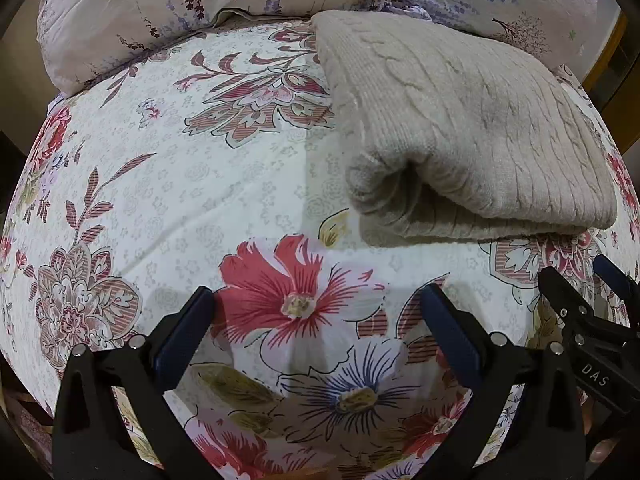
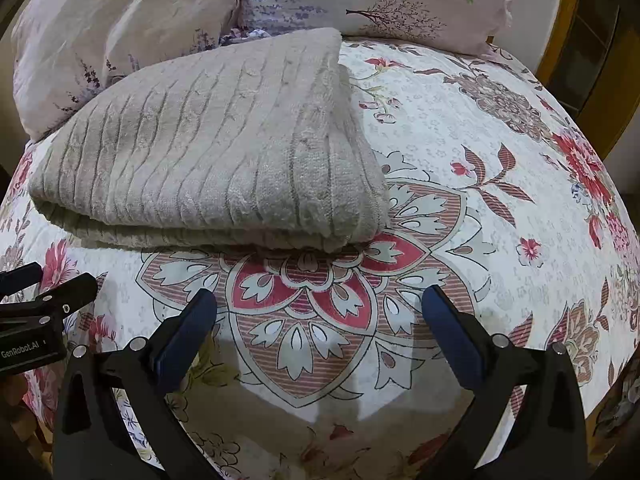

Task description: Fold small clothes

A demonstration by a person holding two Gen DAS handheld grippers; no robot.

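A beige cable-knit sweater (image 1: 472, 132) lies folded into a thick rectangle on the floral bedspread (image 1: 240, 184); its folded edge faces me. It also shows in the right wrist view (image 2: 216, 148). My left gripper (image 1: 318, 304) is open and empty, low over the bedspread, short of the sweater and to its left. My right gripper (image 2: 320, 304) is open and empty, just short of the sweater's near right corner. The right gripper also shows at the right edge of the left wrist view (image 1: 588, 300), and the left gripper at the left edge of the right wrist view (image 2: 44, 292).
Two pale floral pillows (image 1: 168, 8) (image 2: 360, 0) lie behind the sweater at the head of the bed. A wooden frame (image 2: 576, 48) stands at the far right. Open bedspread (image 2: 500, 184) stretches to the right of the sweater.
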